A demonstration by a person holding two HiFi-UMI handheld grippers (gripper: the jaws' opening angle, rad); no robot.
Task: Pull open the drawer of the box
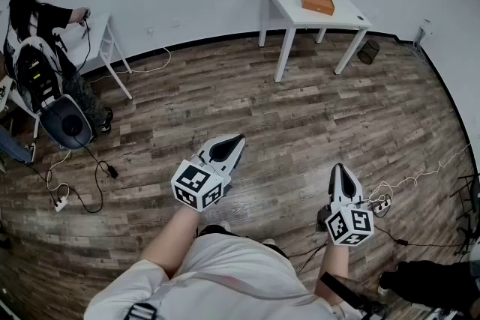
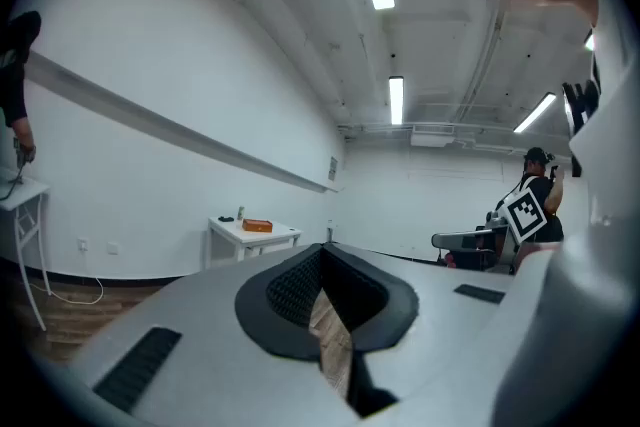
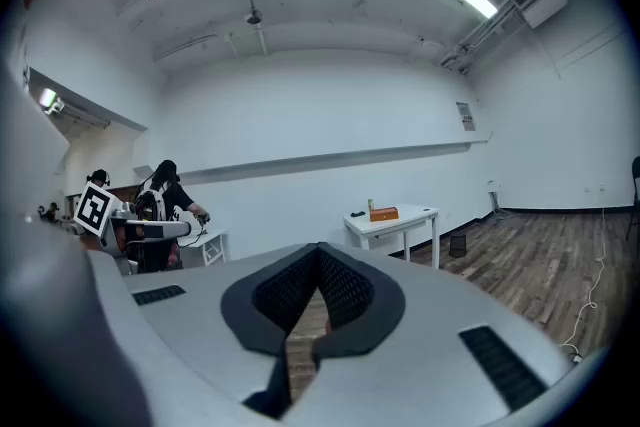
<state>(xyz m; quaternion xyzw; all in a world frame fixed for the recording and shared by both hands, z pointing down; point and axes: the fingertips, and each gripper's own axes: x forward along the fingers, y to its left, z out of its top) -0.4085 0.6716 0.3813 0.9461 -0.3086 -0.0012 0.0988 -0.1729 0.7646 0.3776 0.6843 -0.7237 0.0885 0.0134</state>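
Judging by position, nothing is begun: the orange box [image 1: 318,4] lies on the white table [image 1: 341,17] by the far wall, well apart from the left gripper [image 1: 238,139] and right gripper [image 1: 339,168], both closed on nothing. Its long axis runs roughly parallel to that wall; the drawer's facing is too small to tell.

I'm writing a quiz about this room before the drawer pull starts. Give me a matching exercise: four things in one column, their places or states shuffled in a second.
Things
1. orange box
2. black bin
3. person in black
4. right gripper

Places or states
A. at the small table on the far left
B. on top of the far white table
C. shut and empty, held over the wood floor
D. on the floor beside the far table's legs

Pairs: 1-B, 2-D, 3-A, 4-C
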